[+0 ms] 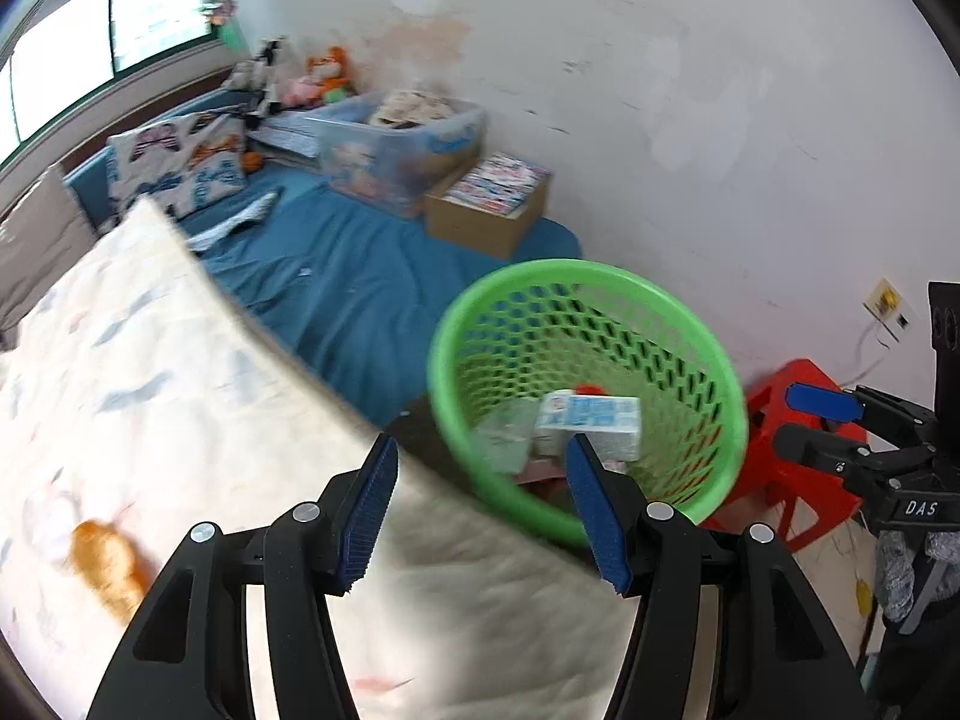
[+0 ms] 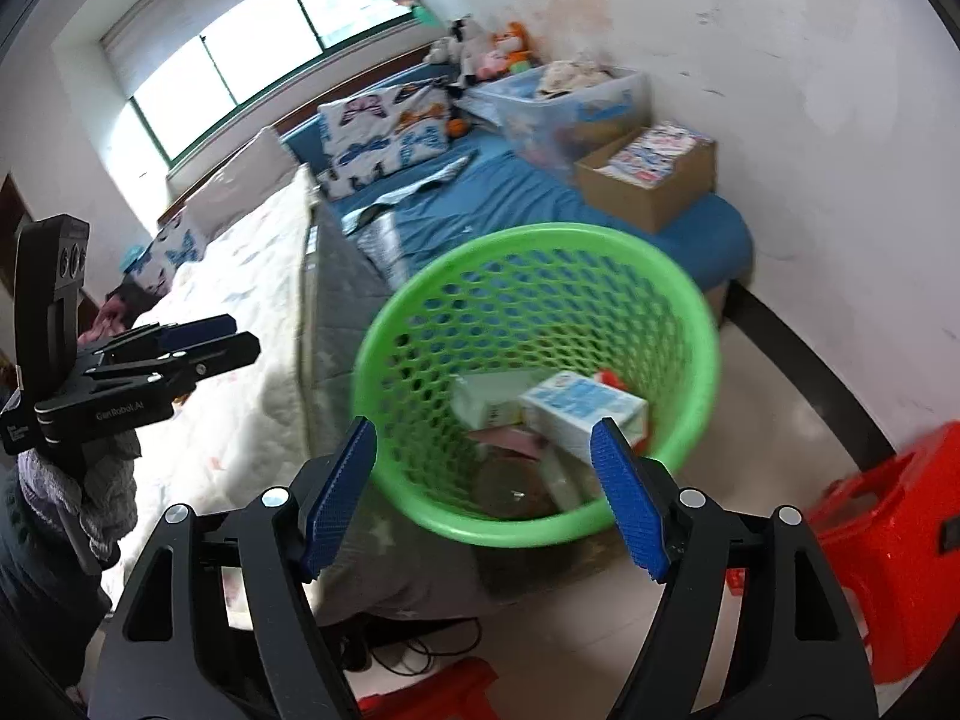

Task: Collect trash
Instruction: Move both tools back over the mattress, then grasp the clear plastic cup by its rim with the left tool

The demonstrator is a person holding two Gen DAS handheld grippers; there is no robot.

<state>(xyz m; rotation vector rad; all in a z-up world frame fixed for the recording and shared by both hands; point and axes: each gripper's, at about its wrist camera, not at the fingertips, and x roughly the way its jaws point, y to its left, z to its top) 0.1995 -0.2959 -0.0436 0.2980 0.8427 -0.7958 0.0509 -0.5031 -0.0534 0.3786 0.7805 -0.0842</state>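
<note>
A green mesh basket (image 1: 576, 269) (image 2: 540, 234) stands on the floor between the bed and the wall. In it lie a white-and-blue carton (image 1: 591, 423) (image 2: 582, 408), a clear plastic piece (image 1: 510, 438) and a pink wrapper (image 2: 510, 438). My left gripper (image 1: 483, 510) hangs open and empty over the bed's corner, just short of the basket's near rim; it also shows at the left of the right wrist view (image 2: 246, 336). My right gripper (image 2: 483, 495) is open and empty above the near rim, and shows at the right edge of the left wrist view (image 1: 786, 417). A blurred orange object (image 1: 108, 564) lies on the quilt.
A bed with a white quilt (image 1: 150, 390) fills the left. Beyond the basket lies a blue mattress (image 1: 360, 276) carrying a cardboard box (image 1: 486, 210), a clear storage bin (image 1: 396, 150) and pillows. A red stool (image 2: 888, 540) stands right of the basket. Cables (image 2: 408, 654) lie on the floor.
</note>
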